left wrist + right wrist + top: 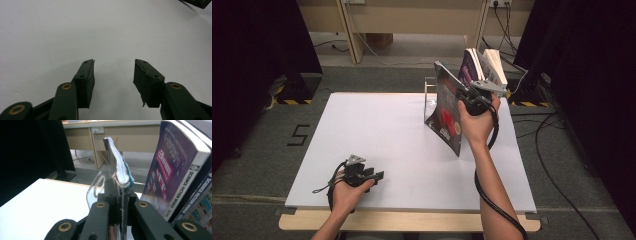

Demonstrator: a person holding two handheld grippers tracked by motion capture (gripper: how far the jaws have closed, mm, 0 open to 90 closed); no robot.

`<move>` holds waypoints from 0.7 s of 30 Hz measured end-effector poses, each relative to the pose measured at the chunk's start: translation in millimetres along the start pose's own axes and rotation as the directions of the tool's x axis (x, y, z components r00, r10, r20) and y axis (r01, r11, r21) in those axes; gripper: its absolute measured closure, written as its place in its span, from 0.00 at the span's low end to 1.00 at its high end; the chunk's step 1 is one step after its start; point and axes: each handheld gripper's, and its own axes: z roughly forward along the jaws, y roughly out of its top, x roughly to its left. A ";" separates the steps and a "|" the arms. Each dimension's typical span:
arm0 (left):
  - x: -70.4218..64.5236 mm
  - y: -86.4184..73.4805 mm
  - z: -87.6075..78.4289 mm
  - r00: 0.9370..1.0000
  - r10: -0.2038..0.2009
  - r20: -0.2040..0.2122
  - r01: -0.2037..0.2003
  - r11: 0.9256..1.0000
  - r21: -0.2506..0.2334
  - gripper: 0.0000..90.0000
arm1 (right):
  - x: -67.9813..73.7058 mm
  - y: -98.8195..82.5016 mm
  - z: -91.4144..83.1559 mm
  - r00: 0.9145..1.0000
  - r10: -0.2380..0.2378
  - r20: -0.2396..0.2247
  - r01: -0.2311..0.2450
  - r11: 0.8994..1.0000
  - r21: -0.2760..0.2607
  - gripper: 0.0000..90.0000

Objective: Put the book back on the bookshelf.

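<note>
A thin dark magazine (446, 107) with red shapes on its cover hangs upright above the white table (377, 140), bent and drooping. My right gripper (471, 96) is shut on its upper edge. In the right gripper view the jaws pinch the magazine's (120, 170) page edges, which curve up and away from me. Beside it lean two thicker books (484, 66), one with a purple cover (172, 167), in a clear acrylic stand (96, 187). My left gripper (373, 176) rests near the table's front left, open, with nothing between its fingertips (87, 75).
The stand's metal frame (428, 92) is at the table's far edge. Cables (552, 150) trail over the carpet on the right. A wooden desk (412, 20) stands beyond the table. Dark curtains hang on both sides.
</note>
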 end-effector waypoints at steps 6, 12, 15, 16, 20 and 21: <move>0.6 0.4 -0.1 1.000 -0.002 0.004 0.002 1.000 0.004 0.56 | 4.6 4.4 -4.6 1.000 0.004 -0.020 -0.005 0.998 -0.065 0.97; 0.5 -0.1 0.4 1.000 -0.007 0.002 0.007 1.000 -0.003 0.56 | 11.1 13.2 -4.4 1.000 -0.011 -0.028 0.008 0.992 -0.123 0.97; 1.8 0.3 -1.1 1.000 -0.005 0.000 0.005 1.000 -0.005 0.56 | 13.2 17.5 -3.1 1.000 -0.008 -0.019 0.006 0.991 -0.136 0.97; 2.2 0.3 -1.4 1.000 -0.008 -0.001 0.008 1.000 -0.008 0.56 | 13.9 18.3 -3.2 1.000 -0.008 -0.016 0.006 0.990 -0.143 0.97; 3.0 0.4 -0.8 1.000 -0.009 -0.001 0.009 1.000 -0.007 0.56 | 16.6 24.6 -4.7 1.000 -0.009 -0.001 0.009 0.986 -0.165 0.97; 3.0 0.3 -0.6 1.000 -0.008 -0.001 0.008 1.000 -0.006 0.56 | 16.3 26.1 -4.1 1.000 -0.020 0.005 0.020 0.984 -0.178 0.97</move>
